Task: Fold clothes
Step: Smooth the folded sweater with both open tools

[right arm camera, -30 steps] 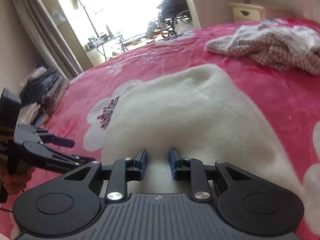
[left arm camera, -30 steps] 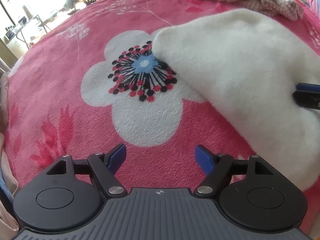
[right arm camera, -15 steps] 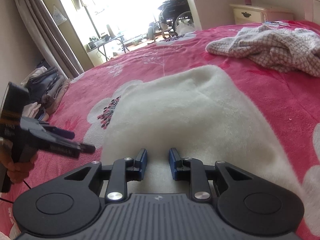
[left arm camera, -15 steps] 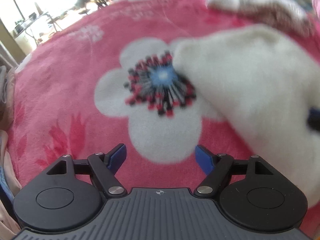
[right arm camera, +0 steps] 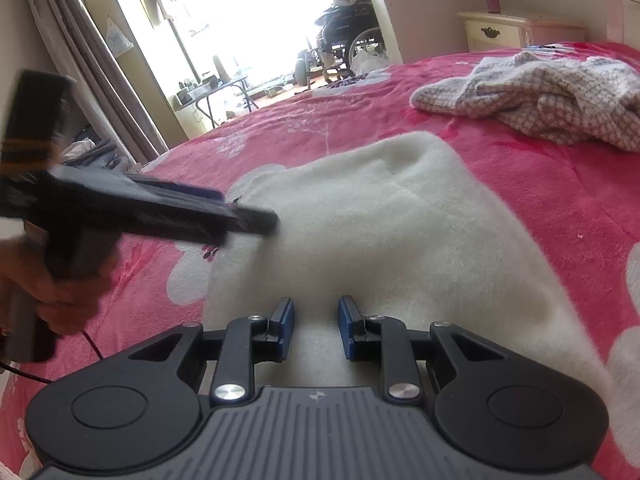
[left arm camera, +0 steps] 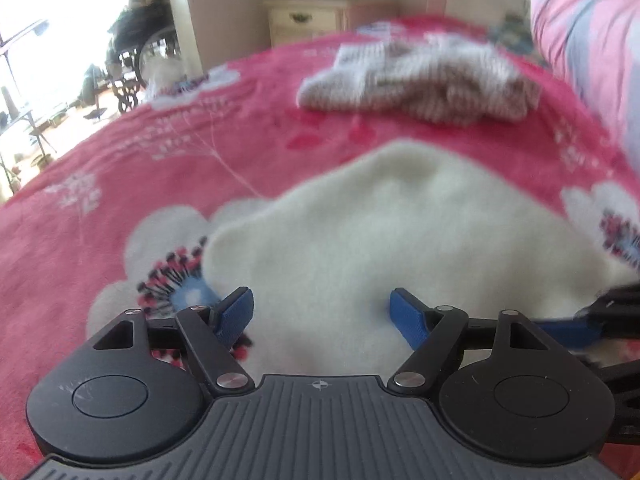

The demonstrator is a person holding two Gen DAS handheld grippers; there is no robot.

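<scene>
A white fleece garment (left arm camera: 380, 240) (right arm camera: 380, 232) lies spread on the pink floral blanket (left arm camera: 120, 184) (right arm camera: 560, 208). My left gripper (left arm camera: 320, 312) hovers open over the garment's near left part, with nothing between its blue fingers (left arm camera: 236, 312). In the right wrist view the left gripper (right arm camera: 248, 216) comes in blurred from the left, held by a hand (right arm camera: 60, 280). My right gripper (right arm camera: 316, 320) sits at the garment's near edge, its jaws narrow with fleece pinched between the pads. The right gripper (left arm camera: 580, 324) also shows at the right edge of the left wrist view.
A crumpled checked garment (left arm camera: 416, 84) (right arm camera: 540, 96) lies farther back on the bed. Pink and grey striped bedding (left arm camera: 592, 40) rises at the far right. Beyond the bed stand a cream nightstand (right arm camera: 496, 30) and a wheelchair (right arm camera: 344, 40) by the bright window.
The left gripper has swung right and tilted upward, from over the blanket's flower to over the white garment's left part, still open. The right gripper has stayed put.
</scene>
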